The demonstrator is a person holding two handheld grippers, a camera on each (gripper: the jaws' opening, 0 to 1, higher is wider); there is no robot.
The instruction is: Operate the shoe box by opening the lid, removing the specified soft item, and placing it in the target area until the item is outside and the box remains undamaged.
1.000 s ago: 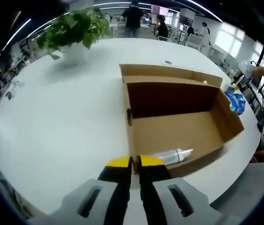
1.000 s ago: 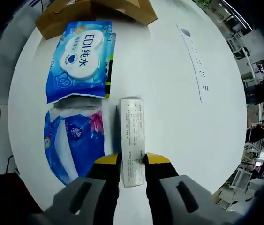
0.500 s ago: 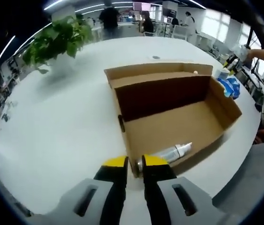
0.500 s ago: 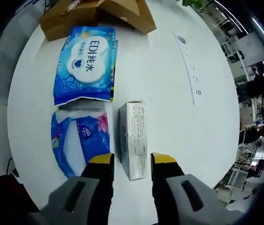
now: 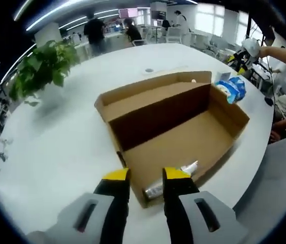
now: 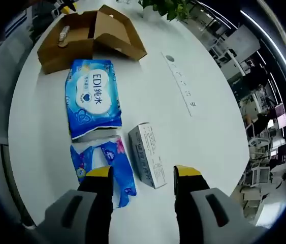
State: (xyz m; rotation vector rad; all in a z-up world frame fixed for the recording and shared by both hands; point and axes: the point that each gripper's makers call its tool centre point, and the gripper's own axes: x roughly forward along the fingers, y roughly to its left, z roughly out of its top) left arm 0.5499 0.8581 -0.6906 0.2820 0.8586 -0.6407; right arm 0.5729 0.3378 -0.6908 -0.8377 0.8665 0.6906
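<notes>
Left gripper (image 5: 146,175) parted over shoe box (image 5: 183,137) (bottle-like item inside), right gripper (image 6: 144,173) parted above small carton (image 6: 148,155)

Left gripper (image 5: 146,175), black jaws, yellow tips, grey slotted mounts, right gripper (image 6: 144,173) same build, black jaws, yellow tips, grey slotted mounts

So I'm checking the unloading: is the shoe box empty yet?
Not empty. The open shoe box has one small white bottle lying on its side against the near wall, just beyond the left tongs.
</notes>
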